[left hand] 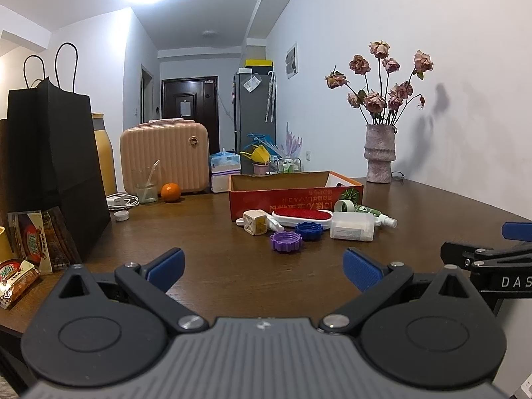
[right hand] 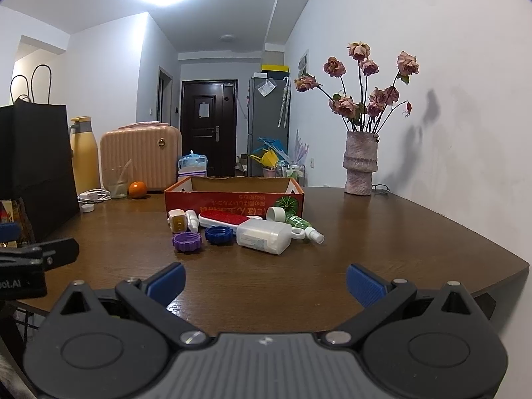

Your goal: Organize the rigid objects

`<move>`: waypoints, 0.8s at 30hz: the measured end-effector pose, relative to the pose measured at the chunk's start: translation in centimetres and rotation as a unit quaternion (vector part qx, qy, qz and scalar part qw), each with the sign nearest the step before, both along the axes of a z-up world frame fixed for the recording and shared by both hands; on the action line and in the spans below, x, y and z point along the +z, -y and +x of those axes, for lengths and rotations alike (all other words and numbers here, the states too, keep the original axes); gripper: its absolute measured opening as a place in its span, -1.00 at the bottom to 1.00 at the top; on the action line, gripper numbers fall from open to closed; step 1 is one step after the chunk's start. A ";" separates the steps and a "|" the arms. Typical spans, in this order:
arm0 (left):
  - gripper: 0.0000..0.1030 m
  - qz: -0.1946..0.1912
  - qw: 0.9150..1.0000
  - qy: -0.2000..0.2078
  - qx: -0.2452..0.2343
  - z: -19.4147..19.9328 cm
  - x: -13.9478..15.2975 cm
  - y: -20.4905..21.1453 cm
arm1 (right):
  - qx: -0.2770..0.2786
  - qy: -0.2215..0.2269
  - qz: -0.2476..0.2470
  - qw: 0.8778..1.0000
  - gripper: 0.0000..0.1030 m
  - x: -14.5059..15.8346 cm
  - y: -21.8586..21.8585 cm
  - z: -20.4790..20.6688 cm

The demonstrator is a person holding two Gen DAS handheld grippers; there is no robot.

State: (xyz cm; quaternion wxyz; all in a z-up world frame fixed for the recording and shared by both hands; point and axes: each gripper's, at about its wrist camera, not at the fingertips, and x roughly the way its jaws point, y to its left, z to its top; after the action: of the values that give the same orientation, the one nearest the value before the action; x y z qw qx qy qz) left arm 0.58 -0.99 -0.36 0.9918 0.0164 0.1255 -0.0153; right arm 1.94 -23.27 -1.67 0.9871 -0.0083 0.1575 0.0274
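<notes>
A red cardboard box (left hand: 286,201) (right hand: 232,199) stands open on the brown table. In front of it lie a purple cap (left hand: 286,241) (right hand: 187,242), a blue cap (left hand: 309,231) (right hand: 218,234), a red-topped white brush (left hand: 302,216) (right hand: 226,220), a white plastic container (left hand: 352,230) (right hand: 264,239), a cream square bottle (left hand: 255,222) (right hand: 177,221), a white cup (left hand: 344,206) (right hand: 276,214) and a green spray bottle (left hand: 375,214) (right hand: 301,225). My left gripper (left hand: 264,271) is open and empty, short of the pile. My right gripper (right hand: 266,281) is open and empty, also short of it.
A vase of dried roses (left hand: 379,153) (right hand: 360,164) stands at the back right by the wall. A black paper bag (left hand: 53,169), snack packets (left hand: 30,249), a pink case (left hand: 164,158), a glass (left hand: 144,186), an orange (left hand: 170,192) and a charger (left hand: 121,201) occupy the left side.
</notes>
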 end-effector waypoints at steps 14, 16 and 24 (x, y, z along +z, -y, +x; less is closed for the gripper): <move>1.00 0.058 0.998 0.017 0.006 2.2 -0.7 0.9 | -0.001 0.008 -0.002 1.000 1.00 -1.0 0.7 2.3; 1.00 0.063 0.998 -0.002 0.000 3.7 -1.1 1.2 | 0.002 0.006 0.009 1.000 1.00 -1.3 1.1 4.1; 1.00 0.031 0.997 -0.062 -0.031 10.5 -2.5 1.2 | 0.048 0.022 0.031 0.998 1.00 -2.4 2.9 11.1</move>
State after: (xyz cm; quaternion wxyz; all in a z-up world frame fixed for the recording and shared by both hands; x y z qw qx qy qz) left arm 11.10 -2.23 -2.81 0.9802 0.0496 0.1869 -0.0429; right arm 13.00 -26.14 -4.03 0.9877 0.0142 0.1340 0.0793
